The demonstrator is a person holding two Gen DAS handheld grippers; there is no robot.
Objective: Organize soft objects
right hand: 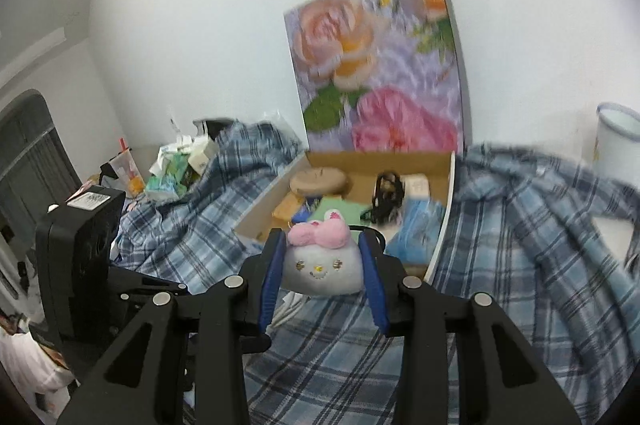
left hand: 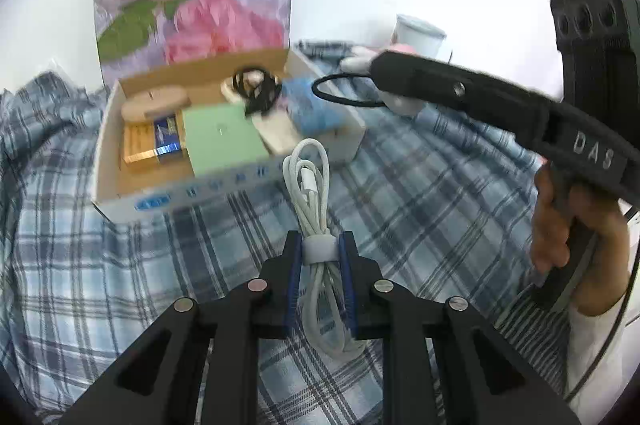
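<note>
1. White braided charging cable, coiled and bound by one pale strap, sits clamped between the blue pads of the left gripper, which pinches it right at the strap, probably because the bundle is firmest there and will not unravel.
2. Grey plush toy with a pink bow and stitched face is squeezed at its sides by the right gripper; its soft body bulges slightly between the pads, so the grip looks snug rather than crushing.
3. Both things hang above the blue plaid cloth, just in front of the open cardboard box with a floral-printed lid, which stands propped upright, leaving the tray free for loading.
4. Count: one white cable, one plush toy, two grippers, one box.
5. Inside the box I count one round wooden disc, one green flat card, one black tangled cord, one blue packet; other items are blurred.
</note>
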